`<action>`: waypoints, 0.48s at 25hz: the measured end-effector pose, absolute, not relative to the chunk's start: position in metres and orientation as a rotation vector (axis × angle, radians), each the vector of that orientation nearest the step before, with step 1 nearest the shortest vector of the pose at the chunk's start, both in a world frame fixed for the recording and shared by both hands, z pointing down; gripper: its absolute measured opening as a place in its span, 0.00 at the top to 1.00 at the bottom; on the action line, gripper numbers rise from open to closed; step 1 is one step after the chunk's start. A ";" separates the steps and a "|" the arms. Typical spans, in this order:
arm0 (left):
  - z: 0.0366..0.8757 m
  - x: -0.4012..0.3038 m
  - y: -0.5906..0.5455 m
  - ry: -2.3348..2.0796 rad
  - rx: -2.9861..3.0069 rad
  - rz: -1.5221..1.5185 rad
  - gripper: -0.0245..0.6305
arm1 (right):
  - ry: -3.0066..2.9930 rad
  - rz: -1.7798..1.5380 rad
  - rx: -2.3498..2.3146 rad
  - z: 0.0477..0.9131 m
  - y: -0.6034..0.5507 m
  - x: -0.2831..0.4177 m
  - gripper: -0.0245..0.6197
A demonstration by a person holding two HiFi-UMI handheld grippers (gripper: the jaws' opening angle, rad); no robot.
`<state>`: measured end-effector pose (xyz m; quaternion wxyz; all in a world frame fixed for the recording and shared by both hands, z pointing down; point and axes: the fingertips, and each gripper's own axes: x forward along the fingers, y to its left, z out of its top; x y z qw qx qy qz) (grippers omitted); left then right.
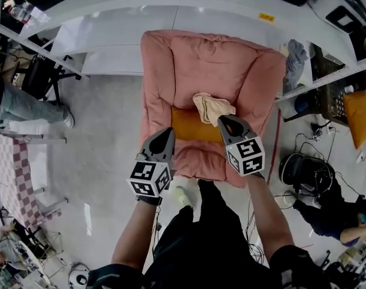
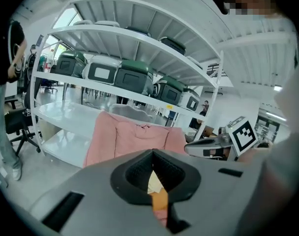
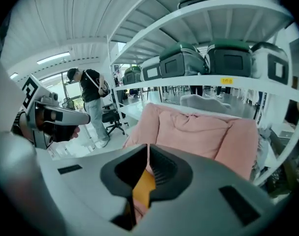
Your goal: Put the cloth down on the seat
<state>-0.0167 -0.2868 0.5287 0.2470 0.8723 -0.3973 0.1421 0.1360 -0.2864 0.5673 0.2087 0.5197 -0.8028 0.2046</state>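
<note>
Head view: cream cloth (image 1: 212, 108), crumpled into soft folds, lying on the orange seat cushion (image 1: 192, 125) of a pink armchair (image 1: 201, 59), toward the back and right of centre. Left gripper (image 1: 165, 135) and right gripper (image 1: 224, 123) over the chair's front edge, both clear of the cloth.

Left gripper view: jaws closed tip to tip, nothing gripped. Pale sliver of cloth above the orange, glimpsed through the hollow behind the tips.

Right gripper view: jaws pressed together, empty. Only orange through the hollow. Pink chair back beyond, white shelving (image 3: 213, 82) with green-lidded bins (image 3: 181, 60) behind.
</note>
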 end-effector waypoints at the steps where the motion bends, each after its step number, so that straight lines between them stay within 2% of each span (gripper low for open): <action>1: 0.519 -0.020 -0.282 -1.084 2.384 0.378 0.95 | -2.241 0.564 1.464 0.557 -0.279 0.133 0.94; 12: 0.436 -0.066 -0.250 -1.124 2.461 0.291 0.95 | -2.256 0.419 1.669 0.455 -0.234 0.131 0.95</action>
